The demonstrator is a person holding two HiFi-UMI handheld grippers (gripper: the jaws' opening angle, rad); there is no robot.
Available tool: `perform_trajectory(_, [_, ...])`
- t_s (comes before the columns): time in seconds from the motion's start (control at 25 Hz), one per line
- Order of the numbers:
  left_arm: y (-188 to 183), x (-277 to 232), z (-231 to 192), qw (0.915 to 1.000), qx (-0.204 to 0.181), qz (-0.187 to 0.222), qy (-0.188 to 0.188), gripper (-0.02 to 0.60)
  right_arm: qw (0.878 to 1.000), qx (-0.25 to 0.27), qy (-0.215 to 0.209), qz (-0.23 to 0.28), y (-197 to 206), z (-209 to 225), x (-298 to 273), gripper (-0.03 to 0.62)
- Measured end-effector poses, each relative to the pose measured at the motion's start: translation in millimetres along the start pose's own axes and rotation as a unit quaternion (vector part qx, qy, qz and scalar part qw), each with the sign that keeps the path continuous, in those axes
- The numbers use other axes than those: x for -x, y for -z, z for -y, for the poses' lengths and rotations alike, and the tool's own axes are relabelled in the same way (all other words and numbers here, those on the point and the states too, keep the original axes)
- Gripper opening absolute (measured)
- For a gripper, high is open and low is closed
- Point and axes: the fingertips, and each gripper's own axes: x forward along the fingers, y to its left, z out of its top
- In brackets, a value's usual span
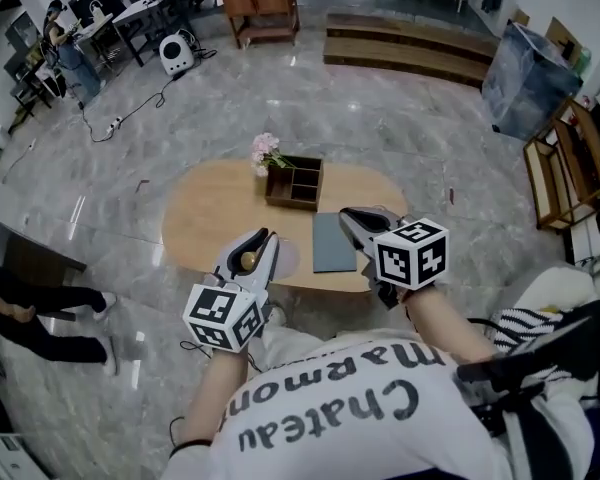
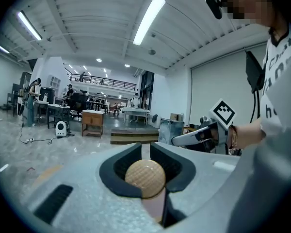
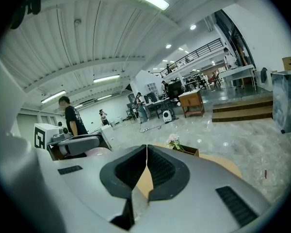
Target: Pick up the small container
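Observation:
My left gripper point(image 1: 264, 236) is shut on the round wooden knob point(image 2: 144, 177) of a small pale pink container point(image 2: 156, 207). It holds the container over the near edge of the oval wooden table point(image 1: 205, 218). In the head view the knob point(image 1: 248, 259) shows between the fingers, with the pink body point(image 1: 286, 258) just beside it. My right gripper point(image 1: 348, 214) hovers over the table's near right part, by a grey mat point(image 1: 333, 241). In the right gripper view its jaws point(image 3: 146, 147) meet with nothing between them, and the left gripper point(image 3: 75, 142) appears at the left.
A dark wooden compartment box point(image 1: 294, 183) and pink flowers point(image 1: 268, 152) stand at the table's far side. A person's legs point(image 1: 40, 313) are at the left on the marble floor. Wooden steps point(image 1: 410, 48) and a desk point(image 1: 260, 3) lie far behind.

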Motion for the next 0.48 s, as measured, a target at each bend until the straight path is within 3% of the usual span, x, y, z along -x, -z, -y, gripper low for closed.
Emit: perform_trajectory(0.48, [-0.5, 13.2, -8.7, 0.9999, 0.006, 0.007, -0.012, 0.064, 1.000, 0.005, 0.007, -0.009, 5.4, -6.4, -2.2, 0.015])
